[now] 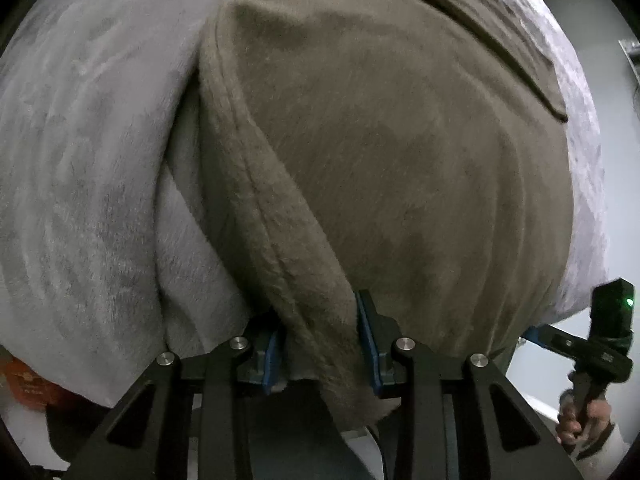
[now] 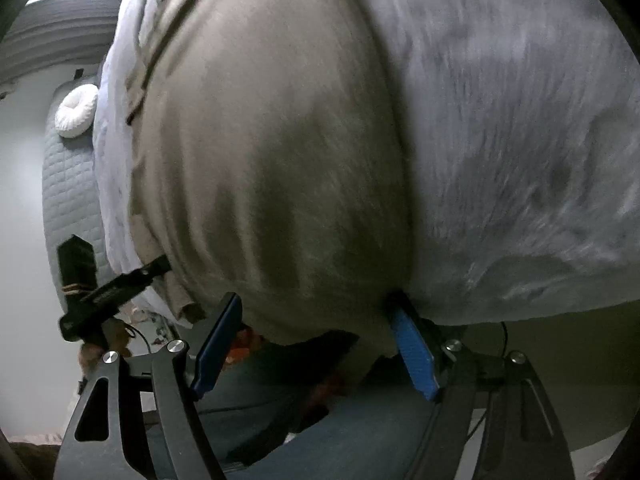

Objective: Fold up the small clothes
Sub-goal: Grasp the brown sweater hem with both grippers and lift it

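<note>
A brown fleece garment [image 1: 400, 160] lies spread on a grey plush blanket [image 1: 80, 160]. Its left side is folded over into a thick hemmed edge [image 1: 256, 200]. My left gripper [image 1: 320, 320] has that edge filling the gap between its blue pads at the garment's near end, and they press on it. In the right wrist view the garment [image 2: 260, 140] bulges between the wide-apart fingers of my right gripper [image 2: 316, 302], which is open at the near edge. Each gripper shows in the other's view: the right gripper [image 1: 560, 342], and the left gripper [image 2: 132, 276] with its tip at the garment's left edge.
The blanket [image 2: 520, 120] hangs over the near edge. A quilted grey cover [image 2: 68, 184] carries a round white cushion [image 2: 76, 110] at far left. A hand [image 1: 580, 416] holds the right tool. A leg in blue jeans [image 2: 360, 432] and an orange object [image 1: 28, 384] sit below.
</note>
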### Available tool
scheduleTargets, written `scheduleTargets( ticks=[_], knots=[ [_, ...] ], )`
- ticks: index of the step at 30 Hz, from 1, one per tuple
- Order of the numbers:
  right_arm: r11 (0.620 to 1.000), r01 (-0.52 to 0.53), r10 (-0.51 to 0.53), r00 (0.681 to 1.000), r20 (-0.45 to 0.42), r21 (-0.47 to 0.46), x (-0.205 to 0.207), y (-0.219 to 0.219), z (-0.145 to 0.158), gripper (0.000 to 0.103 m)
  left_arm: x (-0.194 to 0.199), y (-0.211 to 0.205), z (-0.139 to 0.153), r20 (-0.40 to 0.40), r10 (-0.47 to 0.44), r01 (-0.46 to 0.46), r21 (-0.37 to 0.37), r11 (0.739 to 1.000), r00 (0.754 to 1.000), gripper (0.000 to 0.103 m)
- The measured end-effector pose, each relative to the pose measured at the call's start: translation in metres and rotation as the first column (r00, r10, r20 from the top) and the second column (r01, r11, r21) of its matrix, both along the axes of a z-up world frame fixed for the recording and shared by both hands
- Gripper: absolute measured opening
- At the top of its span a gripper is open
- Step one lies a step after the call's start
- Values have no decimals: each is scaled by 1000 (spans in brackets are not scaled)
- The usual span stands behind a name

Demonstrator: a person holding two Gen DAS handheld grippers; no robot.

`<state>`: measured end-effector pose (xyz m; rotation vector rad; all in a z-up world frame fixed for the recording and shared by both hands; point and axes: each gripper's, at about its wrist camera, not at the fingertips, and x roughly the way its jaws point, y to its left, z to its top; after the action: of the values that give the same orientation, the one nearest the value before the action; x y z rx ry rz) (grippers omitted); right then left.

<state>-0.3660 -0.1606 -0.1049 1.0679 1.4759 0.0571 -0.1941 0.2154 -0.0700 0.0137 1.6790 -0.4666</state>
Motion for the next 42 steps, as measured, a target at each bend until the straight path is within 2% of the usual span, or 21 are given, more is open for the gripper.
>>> scheduleTargets(
  ticks=[7, 8, 9, 10, 11, 12, 18, 22, 27, 31, 34, 37, 39, 42],
  knots=[
    [999, 22, -22, 1000, 1, 49, 1, 13, -18, 78, -17, 2, -3, -23, -62, 62, -12, 998, 998, 36],
    [998, 20, -20, 1000, 0, 53, 2, 17, -18, 73, -20, 5, -3, -27, -70, 70, -18, 997, 997, 36],
    [998, 17, -17, 1000, -3, 60, -5, 11, -19, 56, -20, -4, -5, -27, -72, 72, -25, 997, 997, 34],
    [997, 25, -24, 1000, -10, 77, -7, 12, -20, 43, -20, -9, -4, -24, -73, 73, -32, 997, 997, 20],
    [995, 32, -31, 999, -11, 90, -11, 11, -20, 17, -21, -1, -2, -28, -77, 76, -44, 996, 997, 16],
    [993, 44, -44, 999, 1, 107, -9, 16, -18, 14, -22, 7, 2, -30, -72, 70, -62, 996, 997, 16],
    [968, 105, -138, 981, 137, 226, -7, 11, 30, 12, -10, 60, 44, -37, -41, 31, -236, 971, 999, 15],
    [941, 188, -260, 934, 246, 283, 14, -10, 72, 11, 16, 80, 76, -24, -17, 8, -320, 947, 1000, 15],
    [916, 254, -361, 861, 359, 311, 59, -31, 117, 8, 72, 74, 116, 21, 6, 3, -415, 910, 1000, 15],
    [906, 296, -409, 798, 443, 304, 101, -45, 149, 8, 115, 56, 144, 87, -30, 65, -435, 898, 996, 15],
    [907, 314, -416, 771, 482, 280, 133, -52, 161, 8, 149, 34, 156, 136, -42, 99, -445, 890, 990, 14],
    [905, 334, -424, 760, 493, 264, 154, -68, 166, 8, 185, 4, 158, 177, -46, 121, -448, 886, 983, 14],
    [902, 345, -430, 757, 491, 259, 171, -73, 161, 8, 206, -12, 155, 190, -45, 125, -433, 892, 981, 14],
    [911, 333, -412, 771, 485, 244, 198, -85, 155, 8, 232, -33, 141, 193, -31, 113, -431, 895, 981, 14]
  ],
)
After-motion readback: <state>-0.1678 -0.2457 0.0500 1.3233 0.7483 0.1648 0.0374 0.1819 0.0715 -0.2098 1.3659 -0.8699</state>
